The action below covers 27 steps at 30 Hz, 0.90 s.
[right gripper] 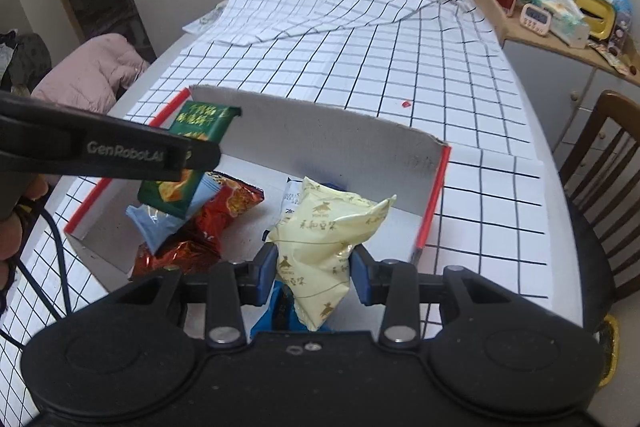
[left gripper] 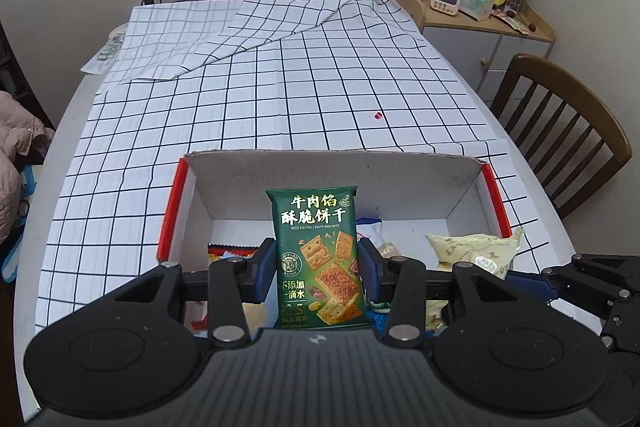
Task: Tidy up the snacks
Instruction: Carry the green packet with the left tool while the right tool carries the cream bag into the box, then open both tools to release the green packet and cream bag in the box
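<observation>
Grid-checked tablecloth (left gripper: 280,99) under an open cardboard box (left gripper: 332,173); left gripper (left gripper: 316,267) clamps the green biscuit packet (left gripper: 318,255), right gripper (right gripper: 312,269) the yellow pouch (right gripper: 328,227) — both above it, so early release risks a packet catching the wall.

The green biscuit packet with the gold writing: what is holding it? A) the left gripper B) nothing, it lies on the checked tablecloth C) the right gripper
A: the green biscuit packet stands upright, pinched between the blue pads of the left gripper.
</observation>
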Each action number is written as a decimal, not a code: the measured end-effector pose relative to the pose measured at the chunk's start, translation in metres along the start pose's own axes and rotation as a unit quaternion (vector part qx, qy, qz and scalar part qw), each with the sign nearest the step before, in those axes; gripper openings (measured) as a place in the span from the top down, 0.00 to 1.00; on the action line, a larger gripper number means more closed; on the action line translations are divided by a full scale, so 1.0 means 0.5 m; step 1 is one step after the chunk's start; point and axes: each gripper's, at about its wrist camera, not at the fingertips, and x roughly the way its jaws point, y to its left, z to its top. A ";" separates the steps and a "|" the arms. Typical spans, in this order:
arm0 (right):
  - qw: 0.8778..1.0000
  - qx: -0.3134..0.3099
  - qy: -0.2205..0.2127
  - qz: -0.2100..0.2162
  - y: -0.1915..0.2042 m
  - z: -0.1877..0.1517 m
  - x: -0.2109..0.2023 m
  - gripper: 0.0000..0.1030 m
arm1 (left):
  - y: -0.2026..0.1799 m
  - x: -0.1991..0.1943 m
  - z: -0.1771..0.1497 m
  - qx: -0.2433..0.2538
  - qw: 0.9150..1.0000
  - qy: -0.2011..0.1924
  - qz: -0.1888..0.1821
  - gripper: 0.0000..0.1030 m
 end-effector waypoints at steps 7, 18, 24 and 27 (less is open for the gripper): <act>0.999 -0.025 0.032 0.020 0.009 0.000 0.055 0.64 | -0.011 0.061 -0.002 0.012 1.000 0.029 0.000 0.59; 0.998 -0.042 0.051 0.018 0.022 -0.003 0.092 0.64 | -0.033 0.123 -0.011 0.033 0.997 0.065 0.005 0.59; 0.998 -0.035 0.052 0.022 0.023 -0.003 0.097 0.63 | -0.044 0.136 -0.015 0.047 0.996 0.077 0.009 0.58; 0.998 -0.032 0.052 0.026 0.021 -0.003 0.095 0.62 | -0.045 0.136 -0.014 0.046 0.996 0.079 0.008 0.58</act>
